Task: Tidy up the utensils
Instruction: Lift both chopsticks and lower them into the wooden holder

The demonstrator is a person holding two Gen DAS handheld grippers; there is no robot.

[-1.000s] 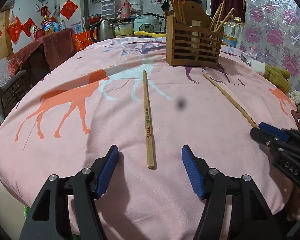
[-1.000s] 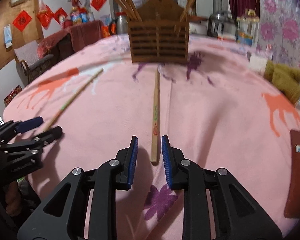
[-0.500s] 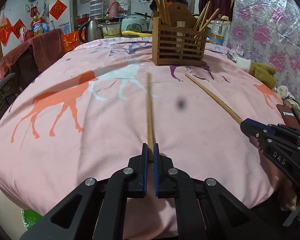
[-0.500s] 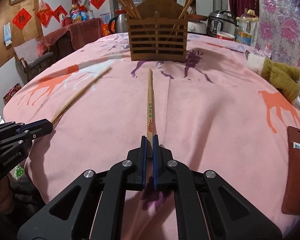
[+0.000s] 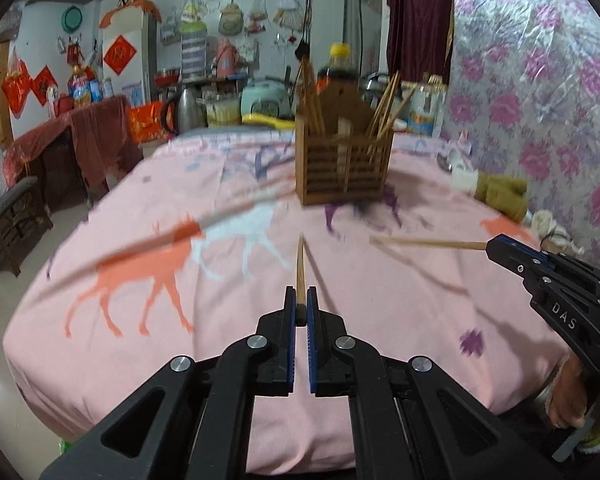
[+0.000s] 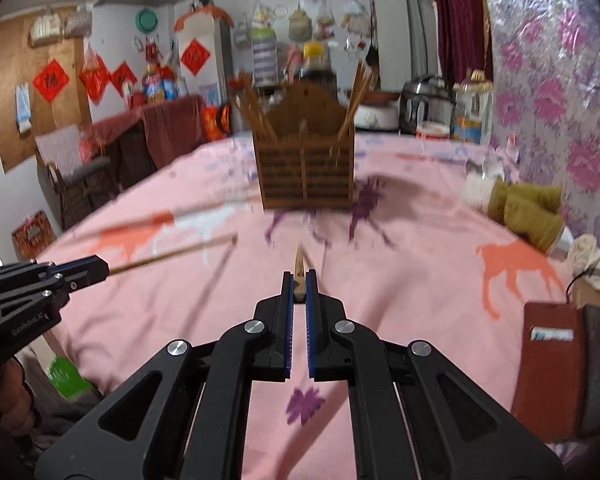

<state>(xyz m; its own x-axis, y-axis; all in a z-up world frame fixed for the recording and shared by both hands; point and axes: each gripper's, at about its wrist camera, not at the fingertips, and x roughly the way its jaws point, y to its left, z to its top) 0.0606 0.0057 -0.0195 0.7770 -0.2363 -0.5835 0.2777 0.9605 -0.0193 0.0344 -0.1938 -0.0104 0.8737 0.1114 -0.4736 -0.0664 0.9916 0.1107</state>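
Observation:
My left gripper (image 5: 300, 300) is shut on the near end of a wooden chopstick (image 5: 300, 268), held up off the pink cloth and pointing at the wooden utensil holder (image 5: 342, 172). My right gripper (image 6: 299, 286) is shut on a second chopstick (image 6: 299, 266), also lifted and aimed at the holder (image 6: 306, 176). Each gripper shows in the other's view: the right one (image 5: 500, 250) with its chopstick (image 5: 424, 244), the left one (image 6: 92, 268) with its chopstick (image 6: 172, 256). The holder stands upright at the table's far middle with several chopsticks in it.
The round table has a pink horse-print cloth (image 5: 140, 280). An olive cloth bundle (image 6: 524, 208) and a brown wallet (image 6: 552, 368) lie at the right edge. Bottles, a kettle and a rice cooker (image 5: 266, 100) stand behind the holder. A chair (image 6: 80, 176) stands left.
Both grippers closed on their chopsticks about half a second ago, then lifted them off the cloth and moved toward the holder, which now looks nearer.

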